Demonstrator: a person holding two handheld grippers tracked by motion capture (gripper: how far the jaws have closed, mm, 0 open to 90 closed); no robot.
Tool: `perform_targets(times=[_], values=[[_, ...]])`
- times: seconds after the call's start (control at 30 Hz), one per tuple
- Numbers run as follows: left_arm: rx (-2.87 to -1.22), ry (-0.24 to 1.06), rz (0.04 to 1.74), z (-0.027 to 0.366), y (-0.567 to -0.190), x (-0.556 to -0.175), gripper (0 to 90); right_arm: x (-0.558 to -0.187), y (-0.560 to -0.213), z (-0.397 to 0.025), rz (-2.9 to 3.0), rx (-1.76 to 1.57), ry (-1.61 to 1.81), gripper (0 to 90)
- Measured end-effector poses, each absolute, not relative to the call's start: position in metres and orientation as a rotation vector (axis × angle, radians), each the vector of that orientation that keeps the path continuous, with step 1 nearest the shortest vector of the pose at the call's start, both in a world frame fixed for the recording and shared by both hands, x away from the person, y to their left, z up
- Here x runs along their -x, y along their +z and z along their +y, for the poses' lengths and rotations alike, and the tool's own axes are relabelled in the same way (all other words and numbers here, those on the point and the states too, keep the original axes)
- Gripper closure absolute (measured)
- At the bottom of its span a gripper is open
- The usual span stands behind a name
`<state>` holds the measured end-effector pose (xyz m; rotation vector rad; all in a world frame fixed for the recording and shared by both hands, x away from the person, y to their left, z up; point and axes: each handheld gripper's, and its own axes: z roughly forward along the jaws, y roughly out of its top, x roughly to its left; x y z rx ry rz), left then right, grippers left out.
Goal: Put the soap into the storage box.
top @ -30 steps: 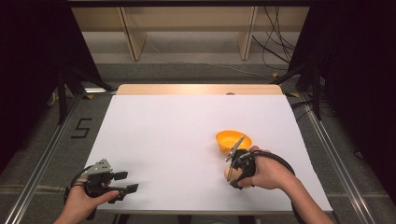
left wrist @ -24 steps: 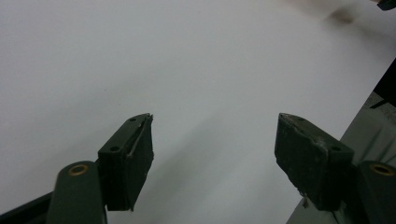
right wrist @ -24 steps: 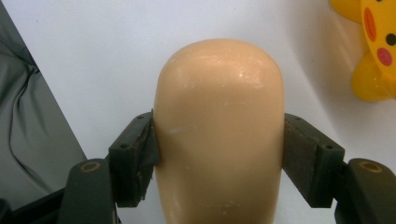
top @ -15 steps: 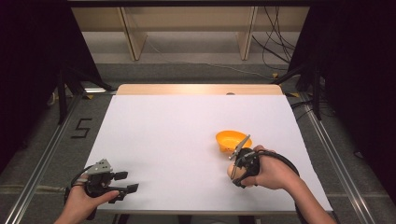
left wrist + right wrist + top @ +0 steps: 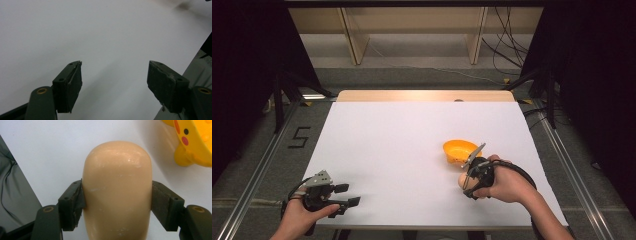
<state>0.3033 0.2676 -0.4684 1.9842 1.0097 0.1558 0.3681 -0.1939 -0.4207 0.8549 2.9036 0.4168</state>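
1. The table, covered w/ a white sheet, is serving as the landmark here; a bare wood strip is showing along its far edge.
2. The bowl, orange-yellow, is sitting on the table's right half, nearer the person's edge than the far edge. In the right gripper view the bowl is showing a cartoon face w/ a pink cheek spot and a dark eye dot, plus a small rounded foot touching the sheet.
3. The right gripper is sitting just on the near side of the bowl, held in the right hand, over the table's near-right area.
4. Its jaws are pressing on both sides of a smooth peach-coloured egg-shaped block, prob. soap; pads are touching it left and right, so it's clamped, not loose. In the high view the soap is peeking out pale at the gripper's tip, close to the bowl but apart from it.
5. The left gripper is resting at the table's near-left corner, held by the left hand, grey plate on top.
6. In the left gripper view its jaws are standing wide apart w/ nothing between them, just white sheet beyond; the left gripper is holding nothing.
7. The two grippers are sitting well apart, at opposite ends of the table's near edge.
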Motion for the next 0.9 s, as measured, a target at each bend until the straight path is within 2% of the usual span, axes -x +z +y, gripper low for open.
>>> perform_targets(times=[0.9], values=[[-1.978, 0.157, 1.013, 0.268, -0.468, -0.303, 27.8, -0.372, -0.412, -0.206, 2.845, -0.914, 0.477, 33.2]])
